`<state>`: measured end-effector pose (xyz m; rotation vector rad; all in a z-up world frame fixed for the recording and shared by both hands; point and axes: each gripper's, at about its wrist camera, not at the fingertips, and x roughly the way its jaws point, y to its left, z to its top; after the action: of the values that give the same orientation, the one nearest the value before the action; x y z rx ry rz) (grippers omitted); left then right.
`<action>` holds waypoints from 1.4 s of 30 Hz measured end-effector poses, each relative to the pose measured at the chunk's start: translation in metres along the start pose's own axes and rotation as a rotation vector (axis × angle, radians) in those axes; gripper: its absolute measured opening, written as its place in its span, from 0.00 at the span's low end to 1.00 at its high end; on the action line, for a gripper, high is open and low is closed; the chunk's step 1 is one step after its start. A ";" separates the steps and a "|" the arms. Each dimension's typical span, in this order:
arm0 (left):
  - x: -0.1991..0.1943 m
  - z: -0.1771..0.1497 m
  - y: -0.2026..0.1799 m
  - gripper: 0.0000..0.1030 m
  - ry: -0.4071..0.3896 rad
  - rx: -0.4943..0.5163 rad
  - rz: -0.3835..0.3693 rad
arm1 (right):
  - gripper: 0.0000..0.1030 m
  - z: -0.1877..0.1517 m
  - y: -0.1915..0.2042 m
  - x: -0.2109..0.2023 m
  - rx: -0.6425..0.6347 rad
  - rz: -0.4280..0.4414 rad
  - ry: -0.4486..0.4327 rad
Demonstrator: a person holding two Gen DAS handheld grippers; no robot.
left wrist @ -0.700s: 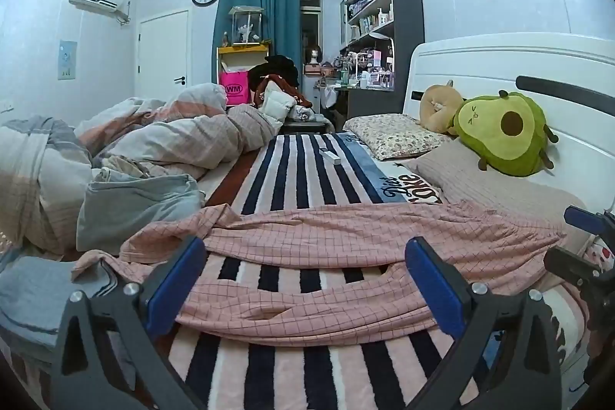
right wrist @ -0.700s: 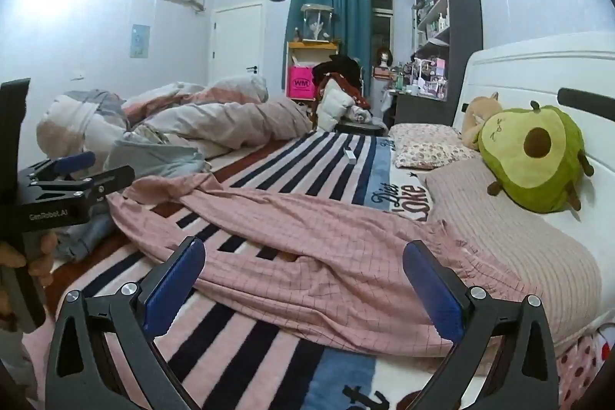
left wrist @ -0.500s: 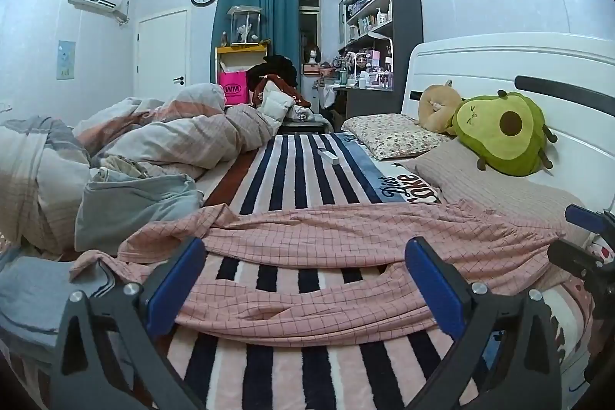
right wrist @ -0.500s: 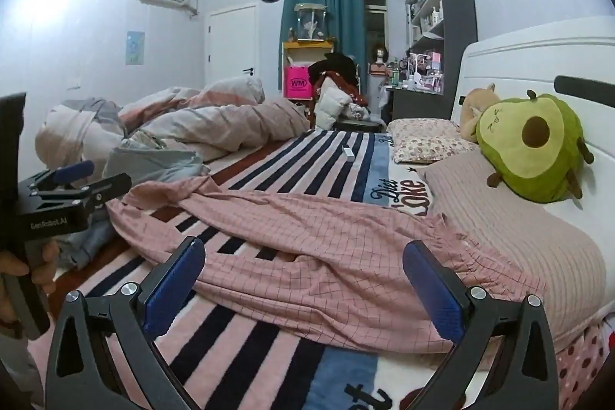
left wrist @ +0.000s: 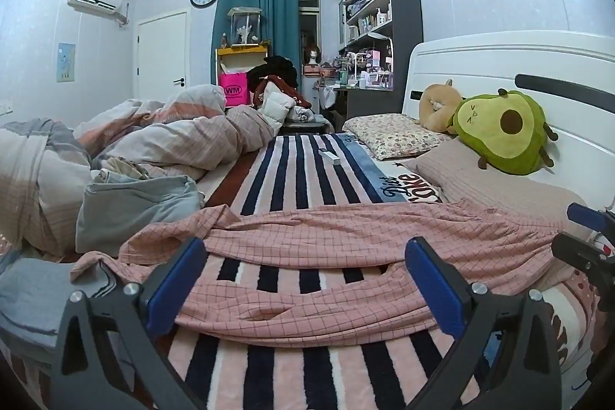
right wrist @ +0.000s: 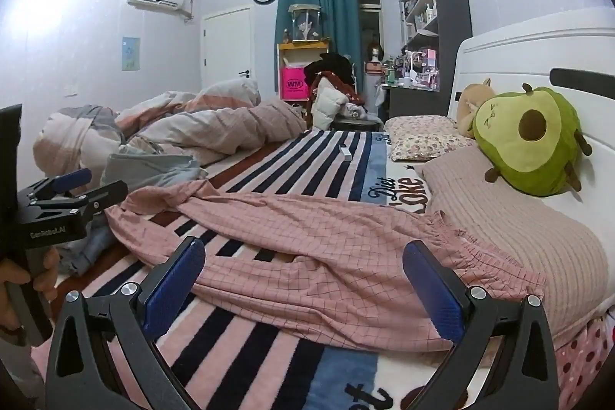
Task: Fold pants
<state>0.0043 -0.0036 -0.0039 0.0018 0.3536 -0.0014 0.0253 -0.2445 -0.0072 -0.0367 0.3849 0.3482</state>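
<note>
Pink checked pants (left wrist: 307,256) lie spread across the striped blanket (left wrist: 303,179), both legs running left and the gathered waistband (right wrist: 480,248) at the right near the pillow. My left gripper (left wrist: 303,279) is open and empty, just in front of the near leg. My right gripper (right wrist: 303,279) is open and empty, in front of the waist end. The left gripper also shows at the left of the right wrist view (right wrist: 73,195), beside the leg ends. The right gripper shows at the right edge of the left wrist view (left wrist: 588,241).
A bunched duvet (left wrist: 173,141) and a grey-blue garment (left wrist: 134,206) lie at the left. A pink pillow (right wrist: 499,202), a floral pillow (left wrist: 396,137) and an avocado plush (left wrist: 503,129) sit by the white headboard (left wrist: 499,64). A small white box (left wrist: 330,156) lies on the blanket.
Both grippers have shifted slightly; the right wrist view has drifted a little toward the waistband. The pants have not moved. Both grippers stay open.
</note>
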 end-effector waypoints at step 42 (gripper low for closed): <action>0.015 0.010 -0.009 0.99 0.001 -0.002 0.019 | 1.00 0.011 -0.006 0.008 0.011 0.022 -0.029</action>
<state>0.0223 -0.0124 0.0005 0.0035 0.3548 0.0173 0.0379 -0.2461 -0.0001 -0.0165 0.3585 0.3680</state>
